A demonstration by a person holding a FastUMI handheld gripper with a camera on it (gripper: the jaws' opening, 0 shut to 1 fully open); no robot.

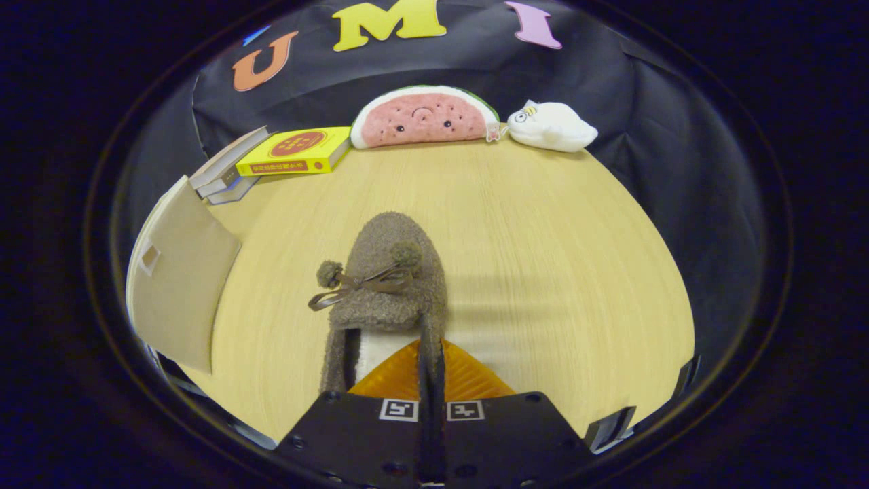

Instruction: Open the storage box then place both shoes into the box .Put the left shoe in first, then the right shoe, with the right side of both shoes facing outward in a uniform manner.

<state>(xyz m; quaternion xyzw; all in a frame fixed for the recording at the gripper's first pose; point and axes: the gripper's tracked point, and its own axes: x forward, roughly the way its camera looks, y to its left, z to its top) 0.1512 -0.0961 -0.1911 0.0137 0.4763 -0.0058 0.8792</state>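
Pale wood-grain tabletop (pixel 543 224) fills the booth floor area, backed by black cloth. At its far edge lie a yellow hardcover book (pixel 299 151) on a short stack of grey books, a pink watermelon-slice plush cushion (pixel 424 117) and a small white plush animal (pixel 551 126).

Position of the task item: the brown fuzzy slipper with a ribbon bow and two pompoms (pixel 387 285) sits directly ahead of the gripper (pixel 431 367). Its long axis runs along the line of the fingers, toe pointing away toward the cushion, heel opening nearest the fingers.

Gripper condition: the two fingers are clenched almost together, and the right-hand wall of the slipper's collar passes down into the narrow gap between them. Judged from this, the slipper is grasped by that side wall; the contact faces themselves are hidden.

Position of the receptacle: the beige storage box with its flap raised (pixel 178 278) stands to the left of the slipper and fingers, near but apart.

Pose: the gripper looks slightly downward along the tabletop. The coming move likely requires a leftward carry toward the box opening. Whether this is the left or right shoe cannot be determined.
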